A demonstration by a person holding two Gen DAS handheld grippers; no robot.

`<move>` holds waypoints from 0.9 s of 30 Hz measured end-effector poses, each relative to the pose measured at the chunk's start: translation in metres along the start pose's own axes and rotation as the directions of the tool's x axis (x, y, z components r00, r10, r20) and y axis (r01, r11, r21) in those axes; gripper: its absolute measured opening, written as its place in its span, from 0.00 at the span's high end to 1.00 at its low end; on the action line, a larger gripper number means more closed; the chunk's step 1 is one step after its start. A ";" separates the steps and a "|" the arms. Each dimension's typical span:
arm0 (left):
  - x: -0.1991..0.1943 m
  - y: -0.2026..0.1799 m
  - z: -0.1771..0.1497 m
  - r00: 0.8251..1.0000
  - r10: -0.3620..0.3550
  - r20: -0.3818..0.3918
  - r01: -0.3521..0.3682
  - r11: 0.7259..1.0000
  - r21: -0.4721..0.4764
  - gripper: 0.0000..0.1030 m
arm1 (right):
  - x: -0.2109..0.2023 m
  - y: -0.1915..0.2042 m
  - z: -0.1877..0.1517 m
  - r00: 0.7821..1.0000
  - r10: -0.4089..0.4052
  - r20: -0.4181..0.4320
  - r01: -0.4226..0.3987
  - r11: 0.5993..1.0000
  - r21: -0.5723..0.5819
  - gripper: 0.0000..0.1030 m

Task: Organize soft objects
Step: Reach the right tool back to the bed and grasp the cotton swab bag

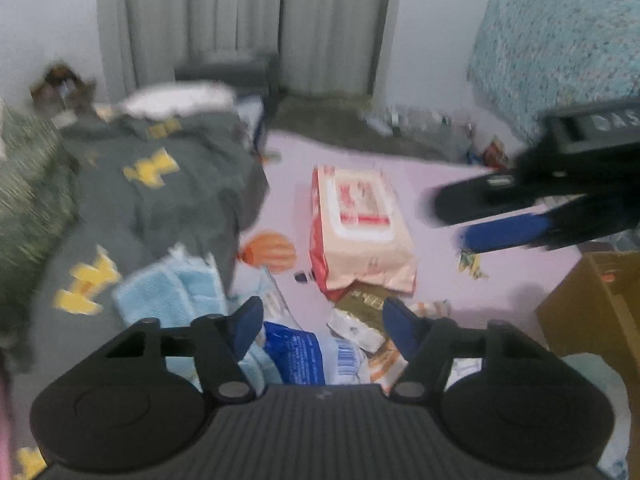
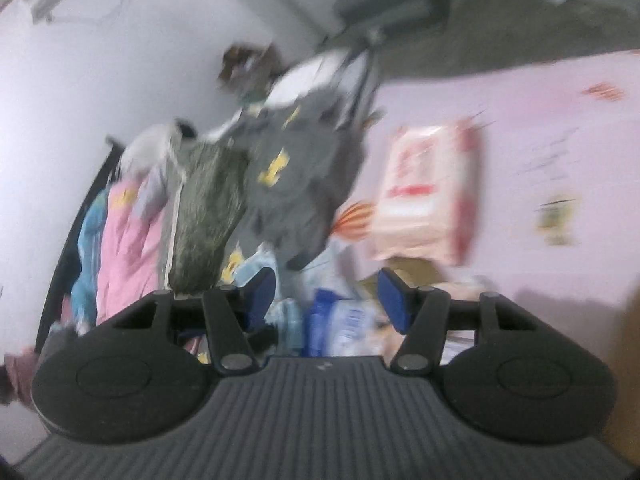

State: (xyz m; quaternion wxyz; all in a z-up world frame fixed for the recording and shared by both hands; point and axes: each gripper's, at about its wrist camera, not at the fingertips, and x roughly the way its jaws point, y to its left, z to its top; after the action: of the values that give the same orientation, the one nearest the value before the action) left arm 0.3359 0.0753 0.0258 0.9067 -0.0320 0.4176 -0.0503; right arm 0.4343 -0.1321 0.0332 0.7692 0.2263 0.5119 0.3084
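A pink mat (image 1: 440, 280) holds a heap of soft things. A grey garment with yellow letters (image 1: 160, 184) lies at the left, a light blue towel (image 1: 168, 292) in front of it. A pink wipes pack (image 1: 360, 228) lies in the middle, an orange striped item (image 1: 272, 252) beside it. My left gripper (image 1: 320, 320) is open and empty above a blue-and-white packet (image 1: 296, 348). My right gripper (image 2: 326, 300) is open and empty; it also shows at the right of the left wrist view (image 1: 452, 220). The right wrist view is blurred and shows the grey garment (image 2: 296, 176) and the wipes pack (image 2: 428, 196).
A cardboard box (image 1: 592, 304) stands at the right. A teal patterned cloth (image 1: 560, 40) hangs at the far right. Grey curtains (image 1: 248, 20) hang behind. Pink and blue bedding (image 2: 120, 240) and a green patterned cloth (image 2: 204, 216) lie left of the garment.
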 end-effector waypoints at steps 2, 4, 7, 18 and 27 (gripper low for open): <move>0.025 0.011 0.001 0.998 -0.010 -0.059 0.008 1.000 -0.024 0.38 | 0.045 0.007 0.008 0.998 0.014 -0.056 -0.013 1.000 0.014 0.45; 0.043 0.024 -0.002 0.993 0.029 -0.112 -0.036 0.998 -0.058 0.40 | 0.086 0.009 0.012 0.995 0.011 -0.102 -0.009 1.000 0.019 0.45; 0.046 0.047 -0.009 0.989 0.035 -0.143 -0.056 0.988 -0.145 0.46 | 0.130 0.014 0.016 0.989 -0.012 -0.147 0.014 1.000 0.013 0.45; 0.065 0.068 0.000 0.979 -0.051 -0.200 0.002 0.971 -0.239 0.32 | 0.220 0.005 0.024 0.954 -0.120 -0.276 0.115 0.993 -0.034 0.42; 0.058 0.069 -0.006 0.984 -0.059 -0.168 0.021 0.975 -0.219 0.33 | 0.233 0.007 0.020 0.945 -0.048 -0.325 0.032 0.998 -0.053 0.55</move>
State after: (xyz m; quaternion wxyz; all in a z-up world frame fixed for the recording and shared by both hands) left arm 0.3729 0.1368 -0.0284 0.8566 -0.1346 0.4974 -0.0253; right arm 0.5176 0.0367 -0.1059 0.6851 0.1438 0.6292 0.3377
